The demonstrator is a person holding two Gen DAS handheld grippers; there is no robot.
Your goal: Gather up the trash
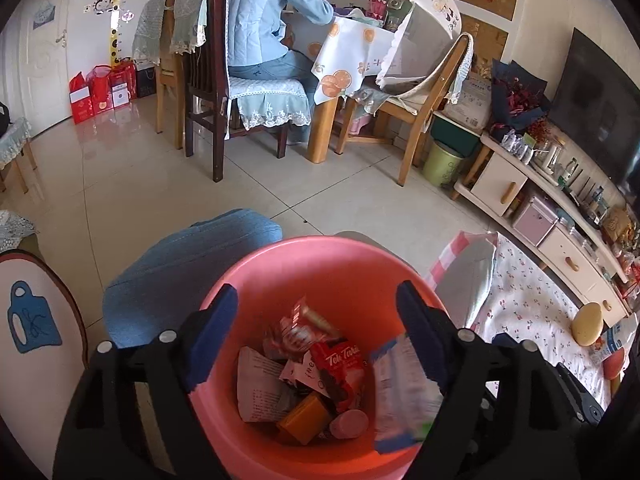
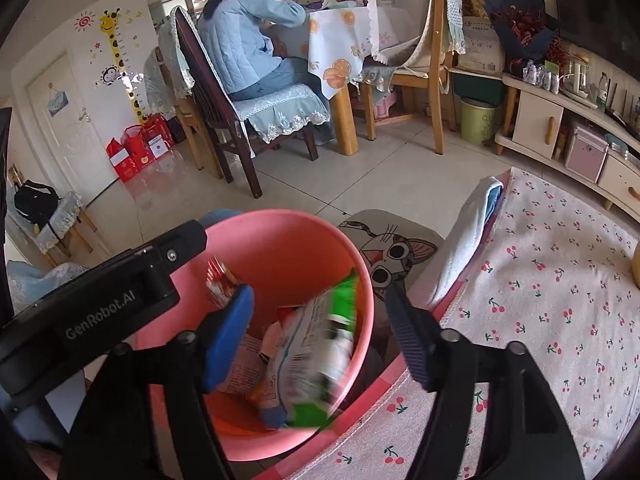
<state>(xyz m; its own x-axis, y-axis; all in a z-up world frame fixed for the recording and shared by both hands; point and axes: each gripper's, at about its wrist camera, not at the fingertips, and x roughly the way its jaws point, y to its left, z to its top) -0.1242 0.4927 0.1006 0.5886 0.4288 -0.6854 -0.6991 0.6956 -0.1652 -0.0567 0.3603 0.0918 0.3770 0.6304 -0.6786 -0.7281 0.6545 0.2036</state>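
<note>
Trash mostly gathered, one wrapper dropping in.

Lower centre of both views, the pink bin (image 1: pixel 320 272) holds several wrappers; the left gripper (image 1: pixel 316 332) and right gripper (image 2: pixel 320 332) hover with jaws wide, empty. A blurred green-white packet (image 2: pixel 316 356) falls inside. The cherry-print table (image 2: pixel 540 280) at right shows no trash.

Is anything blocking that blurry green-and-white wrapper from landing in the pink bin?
Nothing visible does. The blurred green-and-white wrapper is already inside the rim of the round pink plastic bin, dropping onto the trash below. The right gripper is open above it.
</note>
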